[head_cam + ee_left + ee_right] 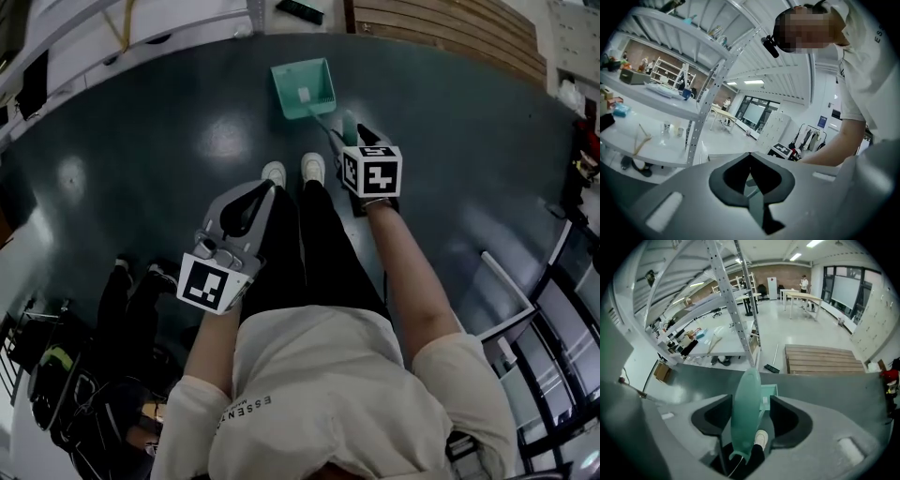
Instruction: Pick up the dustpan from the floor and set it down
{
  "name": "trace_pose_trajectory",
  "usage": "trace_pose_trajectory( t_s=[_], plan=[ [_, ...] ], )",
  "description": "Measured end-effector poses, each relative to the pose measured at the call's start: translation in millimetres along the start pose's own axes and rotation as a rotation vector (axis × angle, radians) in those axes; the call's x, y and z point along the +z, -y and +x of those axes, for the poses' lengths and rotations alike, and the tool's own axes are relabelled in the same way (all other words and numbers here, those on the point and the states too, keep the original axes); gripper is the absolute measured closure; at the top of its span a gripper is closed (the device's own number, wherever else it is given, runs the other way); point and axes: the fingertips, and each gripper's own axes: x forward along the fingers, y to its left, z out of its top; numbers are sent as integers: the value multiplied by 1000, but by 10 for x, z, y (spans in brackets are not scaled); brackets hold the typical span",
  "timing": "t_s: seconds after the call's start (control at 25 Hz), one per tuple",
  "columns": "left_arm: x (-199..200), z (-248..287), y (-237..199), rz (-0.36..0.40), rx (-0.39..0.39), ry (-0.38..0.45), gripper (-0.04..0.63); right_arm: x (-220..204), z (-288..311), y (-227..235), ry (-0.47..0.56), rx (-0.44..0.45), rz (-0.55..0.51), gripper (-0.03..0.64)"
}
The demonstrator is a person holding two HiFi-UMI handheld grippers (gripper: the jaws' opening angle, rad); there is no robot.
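Observation:
The teal dustpan [303, 87] stands on the dark green floor ahead of the person's shoes [292, 171], with a small white piece inside it. Its long thin stem leans back to a teal handle grip [349, 125]. My right gripper [351, 137] points steeply down around that grip. In the right gripper view the grip [744, 427] stands between the jaws of my right gripper [749, 404], with a gap on each side; the pan [769, 397] peeks out behind it. My left gripper [265, 187] hangs by the left leg, shut and holding nothing; its tips [750, 155] meet.
A wooden pallet [450, 28] lies at the far right, with a dark brush [771, 368] on the floor beside it. Metal shelving [726, 296] runs along the far left. A white frame [511, 291] stands to the right. Another person's legs [131, 291] are at the left.

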Motion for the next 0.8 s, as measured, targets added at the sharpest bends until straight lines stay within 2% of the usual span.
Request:
trace_pose_trajectory(
  t_s=[0.12, 0.16, 0.24, 0.44, 0.6, 0.8],
  plan=[
    [-85, 11, -29, -26, 22, 3, 578, -176, 157, 11, -34, -13, 10, 388],
    [-95, 13, -33, -33, 28, 7, 578, -217, 189, 6, -38, -10, 5, 414],
    [-110, 2, -40, -47, 36, 7, 578, -242, 223, -18, -34, -1, -27, 564],
    [54, -78, -57, -87, 39, 32, 578, -159, 225, 12, -43, -4, -71, 578],
    [281, -163, -44, -60, 36, 38, 578, -73, -10, 35, -54, 24, -62, 581],
    [503, -377, 211, 8, 37, 53, 578, -106, -711, 21, -23, 57, -108, 583]
  ],
)
